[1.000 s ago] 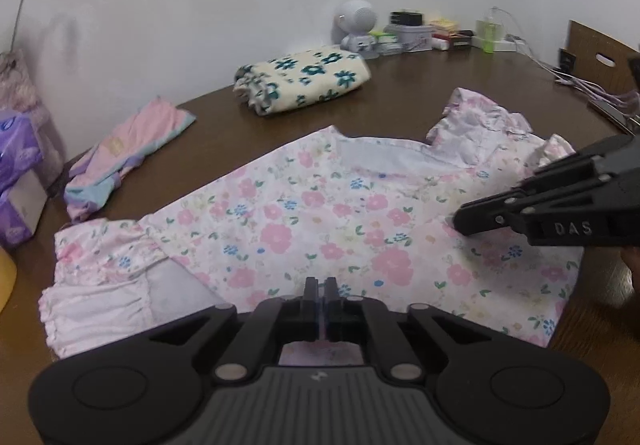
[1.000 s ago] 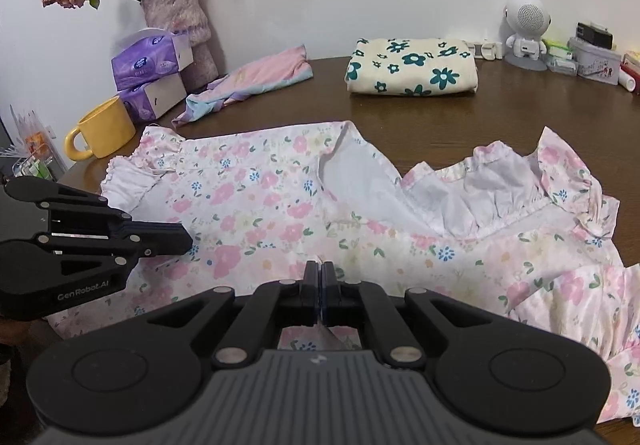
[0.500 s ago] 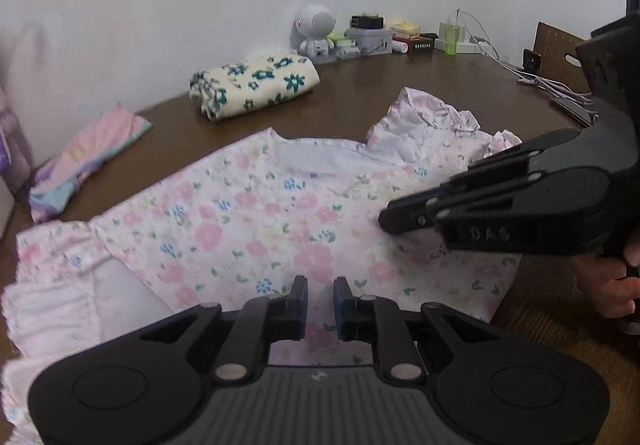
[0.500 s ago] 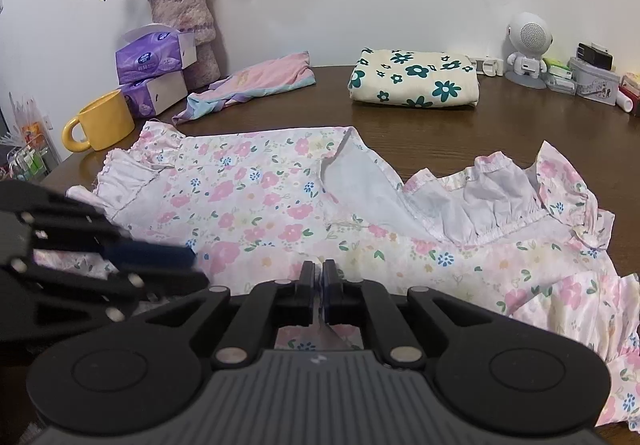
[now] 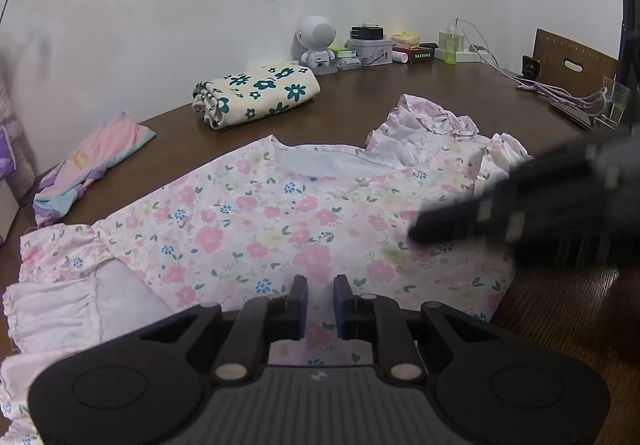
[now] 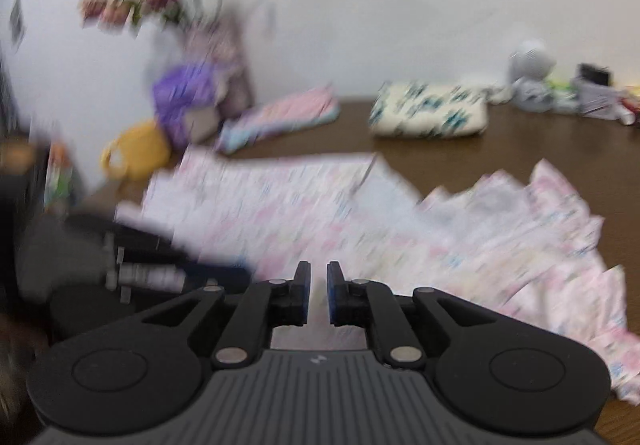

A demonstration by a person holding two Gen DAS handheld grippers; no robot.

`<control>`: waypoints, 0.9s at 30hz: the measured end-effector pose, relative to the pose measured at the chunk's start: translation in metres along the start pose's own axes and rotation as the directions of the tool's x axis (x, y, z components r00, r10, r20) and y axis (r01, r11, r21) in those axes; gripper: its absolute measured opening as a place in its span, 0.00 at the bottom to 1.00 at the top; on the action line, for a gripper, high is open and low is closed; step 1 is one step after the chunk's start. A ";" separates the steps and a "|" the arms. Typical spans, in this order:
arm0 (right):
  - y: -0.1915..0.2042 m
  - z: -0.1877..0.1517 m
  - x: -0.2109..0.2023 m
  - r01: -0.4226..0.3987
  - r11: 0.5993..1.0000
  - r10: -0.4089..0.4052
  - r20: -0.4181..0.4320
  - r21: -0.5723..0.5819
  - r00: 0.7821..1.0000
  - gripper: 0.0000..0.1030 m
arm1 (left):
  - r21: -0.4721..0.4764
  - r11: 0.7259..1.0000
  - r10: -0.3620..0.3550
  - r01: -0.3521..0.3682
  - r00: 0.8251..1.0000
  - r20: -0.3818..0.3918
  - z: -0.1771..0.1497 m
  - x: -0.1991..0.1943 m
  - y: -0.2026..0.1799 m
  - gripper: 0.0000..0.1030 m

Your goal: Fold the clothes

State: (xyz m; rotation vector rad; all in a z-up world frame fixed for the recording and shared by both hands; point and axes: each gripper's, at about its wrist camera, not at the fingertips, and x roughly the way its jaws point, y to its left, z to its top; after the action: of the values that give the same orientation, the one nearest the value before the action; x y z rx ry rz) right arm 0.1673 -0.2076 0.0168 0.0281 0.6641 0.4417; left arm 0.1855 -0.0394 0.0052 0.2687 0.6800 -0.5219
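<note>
Two matching black handheld grippers

The left gripper (image 5: 320,299) was matte black: a ribbed grey-black body with a small pale logo, two round discs flanking it, and silver pivot pins on angled linkage arms. Its fingers (image 5: 299,305) carried blue pads. The right gripper (image 6: 318,293) had the same build, blue-lined fingers (image 6: 335,297) and silver pins alike.
</note>
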 end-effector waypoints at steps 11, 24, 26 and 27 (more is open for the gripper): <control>0.005 -0.013 0.011 0.064 0.997 -0.066 -0.045 -0.046 0.997 0.07 | -0.009 1.000 -0.012 0.012 0.999 0.029 -0.005 -0.001 0.002 0.13; -0.017 -0.016 0.003 0.091 0.996 -0.090 -0.025 0.009 0.996 0.07 | -0.030 0.999 -0.010 0.012 0.998 0.060 -0.010 -0.002 0.003 0.13; -0.017 -0.016 0.003 0.094 0.996 -0.094 -0.024 0.010 0.995 0.06 | -0.039 0.999 -0.009 0.011 0.998 0.065 -0.011 -0.002 0.003 0.13; -0.017 -0.016 0.003 0.102 0.995 -0.101 -0.023 0.011 0.995 0.06 | -0.048 0.999 -0.010 0.013 0.998 0.068 -0.011 -0.003 0.004 0.13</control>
State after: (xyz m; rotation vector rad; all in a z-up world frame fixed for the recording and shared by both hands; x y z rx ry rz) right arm 0.1660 -0.2241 -0.0003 0.0010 0.6875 0.3404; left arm 0.1797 -0.0309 -0.0015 0.2015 0.6281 -0.5226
